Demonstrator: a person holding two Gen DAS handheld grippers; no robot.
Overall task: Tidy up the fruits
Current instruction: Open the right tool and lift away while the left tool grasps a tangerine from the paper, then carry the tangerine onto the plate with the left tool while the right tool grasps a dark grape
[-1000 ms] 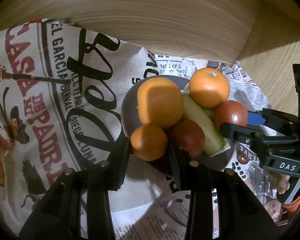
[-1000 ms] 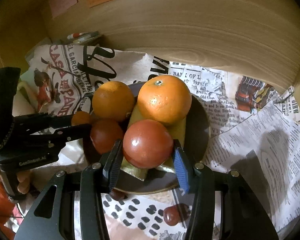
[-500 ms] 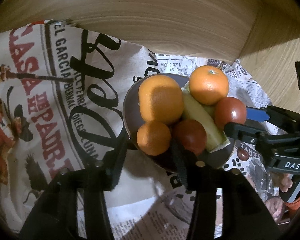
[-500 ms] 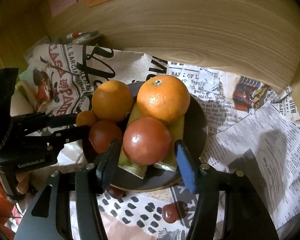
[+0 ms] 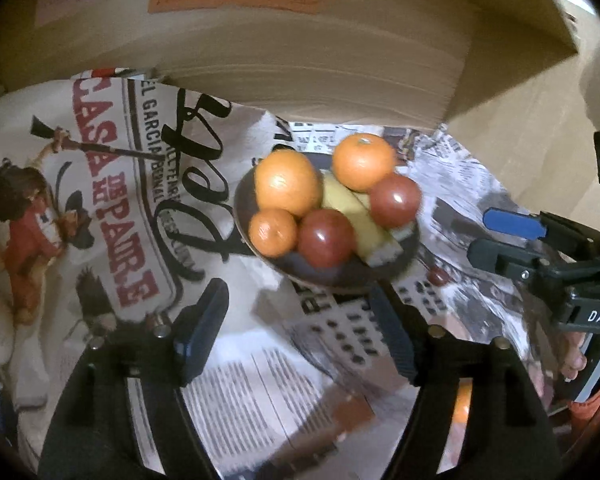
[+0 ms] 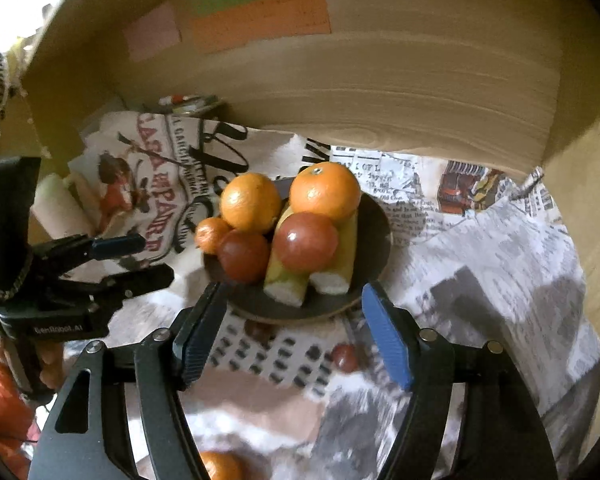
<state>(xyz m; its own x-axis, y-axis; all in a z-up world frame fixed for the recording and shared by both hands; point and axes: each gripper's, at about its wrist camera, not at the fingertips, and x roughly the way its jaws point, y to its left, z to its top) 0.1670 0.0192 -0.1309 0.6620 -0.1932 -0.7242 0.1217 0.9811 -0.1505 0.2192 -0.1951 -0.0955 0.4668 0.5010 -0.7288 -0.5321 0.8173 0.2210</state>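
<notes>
A dark plate (image 6: 374, 236) sits on the newspaper-covered worktop (image 6: 500, 260), towards its back edge where a wooden wall (image 6: 380, 80) rises. On the plate are two large oranges (image 6: 325, 191), a small orange (image 6: 212, 234) at the left rim, two red tomatoes (image 6: 305, 241) and two cut lengths of banana (image 6: 288, 280) lying under the nearer tomato. The right tongs (image 6: 292, 336) hang just short of the plate's near rim, their jaws opening, with nothing between them but printed paper. The left tongs (image 5: 300, 336) likewise stand off the plate's near-left edge, jaws opening and empty; the small orange (image 5: 273, 232) and the darker tomato (image 5: 326, 237) lie clear of their pads. Each tool shows in the other's view, held by a hand (image 5: 572, 356) at the side. Another orange (image 6: 220, 466) lies near the front edge of the worktop, though it is blurred and partly hidden behind the right tongs. Coloured paper notes (image 6: 260, 20) are stuck on the wall.
</notes>
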